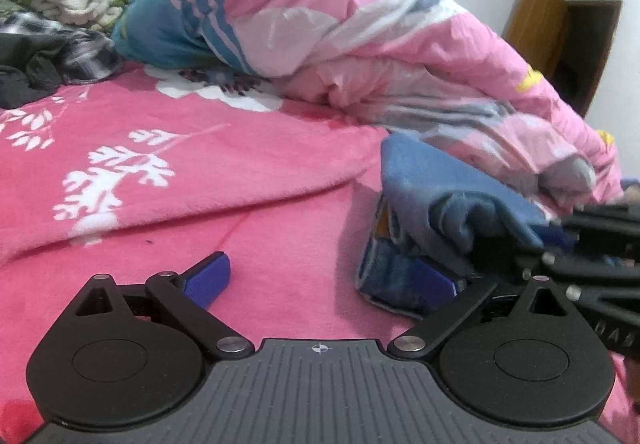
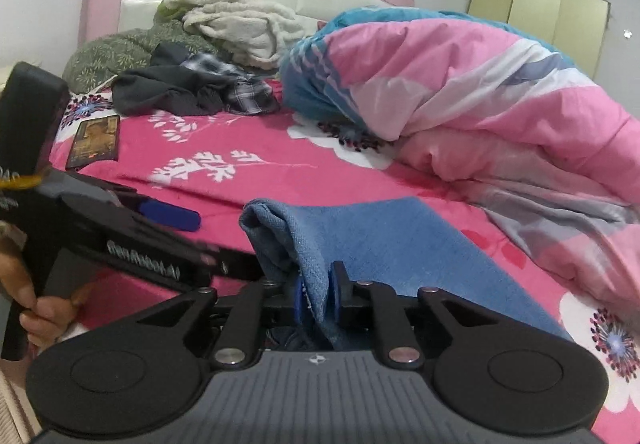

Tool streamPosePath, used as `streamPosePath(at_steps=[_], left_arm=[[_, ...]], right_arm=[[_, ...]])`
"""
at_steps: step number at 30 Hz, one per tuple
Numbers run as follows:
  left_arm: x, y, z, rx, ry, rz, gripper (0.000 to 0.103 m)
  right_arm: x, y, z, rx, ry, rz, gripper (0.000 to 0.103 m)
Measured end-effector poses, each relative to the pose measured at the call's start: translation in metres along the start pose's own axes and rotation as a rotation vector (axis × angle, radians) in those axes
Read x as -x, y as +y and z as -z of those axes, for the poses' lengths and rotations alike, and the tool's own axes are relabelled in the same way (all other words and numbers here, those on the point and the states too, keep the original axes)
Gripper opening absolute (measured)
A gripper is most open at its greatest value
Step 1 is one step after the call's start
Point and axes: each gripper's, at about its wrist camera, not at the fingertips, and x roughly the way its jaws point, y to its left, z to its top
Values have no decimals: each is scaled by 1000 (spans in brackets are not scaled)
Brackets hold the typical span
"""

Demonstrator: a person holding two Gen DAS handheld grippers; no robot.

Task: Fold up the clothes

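Observation:
A blue denim-like garment [image 2: 400, 240] lies partly folded on the pink flowered bed sheet [image 2: 240, 148]. My right gripper [image 2: 318, 296] is shut on a bunched fold at the garment's near edge, and the cloth stands up between its blue pads. In the left wrist view the same garment [image 1: 440, 200] is heaped at the right. My left gripper [image 1: 320, 272] is wide open just above the sheet. Its right finger [image 1: 436, 280] rests against the garment's lower fold, and its left finger [image 1: 208, 276] is over bare sheet. The right gripper's black linkage [image 1: 592, 256] reaches in from the right.
A bulky pink, blue and white quilt [image 2: 460, 84] fills the right and far side of the bed. Dark and plaid clothes [image 2: 188, 88] and a white fleece [image 2: 236, 20] are piled by the headboard. A phone [image 2: 96, 140] lies at the left. A person's hand [image 2: 32, 304] holds the left gripper's handle.

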Motion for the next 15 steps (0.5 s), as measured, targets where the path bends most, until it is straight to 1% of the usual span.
streamPosePath(at_steps=[1,3,4,6,8,10,11,13,14,15], left_arm=[[3,3,-1,15,-16,-13,99],[7,10,-3,60,-45,-44,99],[9,14,-4,83,-59,-59,99],[13,21,-7,128,-92,-84,99],[20,22,-10,149,-150,-100,99],[29,16,-15,143,-226,-73,100],[32,13,-17,144,-259,-41,101],[38,5,-21,152,-324,34,102],[40,1,-23,160,-352,78,102],[40,-3,-25,166,-364,117,103]], right_arm=[[2,0,1,-3,-5,1,18],[13,0,2,-2,-24,-4,27],[18,1,3,-2,-33,-7,29],[39,1,6,-9,-62,-35,36],[62,-2,13,-38,-88,-80,38],[85,-11,22,-100,-105,-115,38],[97,-17,27,-144,-111,-130,39],[118,-38,39,-281,-123,-133,40],[124,-53,48,-373,-118,-116,42],[130,-69,57,-465,-113,-99,42]])
